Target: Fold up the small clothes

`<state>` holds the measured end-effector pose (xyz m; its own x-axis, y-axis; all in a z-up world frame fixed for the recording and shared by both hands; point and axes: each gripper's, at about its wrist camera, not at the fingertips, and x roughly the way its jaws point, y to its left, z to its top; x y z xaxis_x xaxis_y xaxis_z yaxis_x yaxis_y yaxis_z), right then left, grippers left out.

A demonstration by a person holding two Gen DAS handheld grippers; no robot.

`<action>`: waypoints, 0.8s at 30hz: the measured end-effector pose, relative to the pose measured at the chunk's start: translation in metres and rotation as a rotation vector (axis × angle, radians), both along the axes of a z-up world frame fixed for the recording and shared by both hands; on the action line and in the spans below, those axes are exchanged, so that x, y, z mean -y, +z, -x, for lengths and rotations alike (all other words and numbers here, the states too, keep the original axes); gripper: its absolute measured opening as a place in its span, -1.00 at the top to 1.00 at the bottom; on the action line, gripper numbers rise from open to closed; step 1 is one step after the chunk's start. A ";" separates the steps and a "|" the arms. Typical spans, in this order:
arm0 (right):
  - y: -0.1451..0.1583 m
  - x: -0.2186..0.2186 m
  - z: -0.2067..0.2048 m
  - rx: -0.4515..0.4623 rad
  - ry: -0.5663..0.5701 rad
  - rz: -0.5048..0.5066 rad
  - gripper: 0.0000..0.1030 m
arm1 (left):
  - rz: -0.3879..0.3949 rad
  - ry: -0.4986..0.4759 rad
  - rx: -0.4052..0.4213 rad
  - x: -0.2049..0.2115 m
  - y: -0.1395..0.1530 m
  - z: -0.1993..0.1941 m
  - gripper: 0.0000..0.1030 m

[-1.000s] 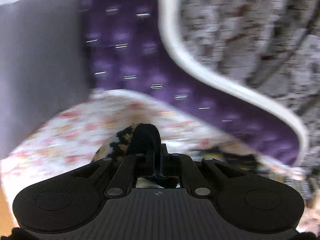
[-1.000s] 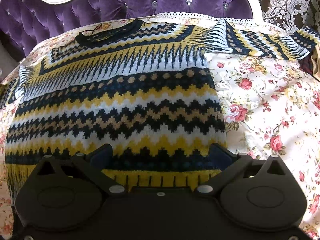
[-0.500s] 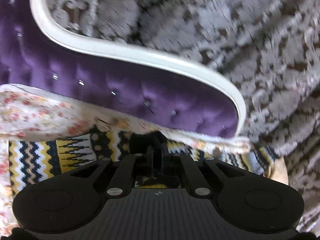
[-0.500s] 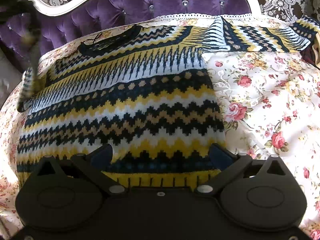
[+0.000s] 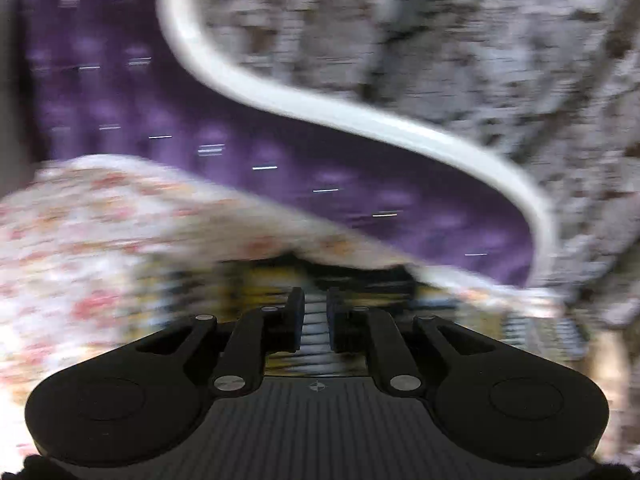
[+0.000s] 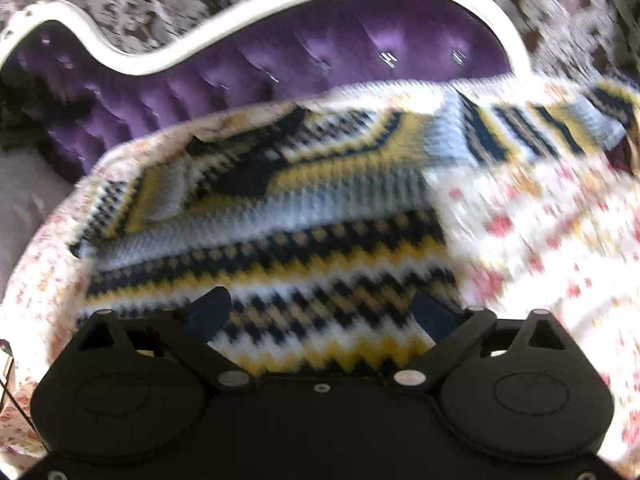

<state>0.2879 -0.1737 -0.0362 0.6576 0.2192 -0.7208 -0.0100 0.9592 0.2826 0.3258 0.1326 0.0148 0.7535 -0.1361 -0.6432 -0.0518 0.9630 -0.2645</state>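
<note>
Knit, left wrist view: the sweater (image 5: pixel 316 296) lies blurred just ahead of the left gripper (image 5: pixel 315 318), near the bedspread's (image 5: pixel 100 240) headboard (image 5: pixel 360 196) edge.
Left jaws: narrow, a slim gap showing; nothing visibly held.
Knit, right wrist view: sweater (image 6: pixel 280 240) spreads flat, hem nearest the right gripper (image 6: pixel 320 312), long axis running toward the headboard (image 6: pixel 280 52).
Right jaws: wide, framing the hem, the nearer tool.

Sweater (image 6: pixel 280 248): chunky zigzag knit, matt
Bedspread (image 6: pixel 540 248): floral printed cloth
Headboard (image 6: pixel 304 56): tufted purple velvet, glossy white frame
Right claw (image 6: pixel 320 312): matt black plastic, metal rivets
</note>
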 end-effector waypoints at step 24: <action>-0.050 -0.047 -0.167 -0.056 0.005 -0.159 -0.25 | 0.050 0.227 -0.142 -0.094 -0.107 0.027 0.77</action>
<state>0.4553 -0.1269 -0.0860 0.6156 0.3366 -0.7126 0.0054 0.9024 0.4309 0.2991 0.2268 -0.0925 0.6713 -0.0080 -0.7411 -0.3047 0.9086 -0.2858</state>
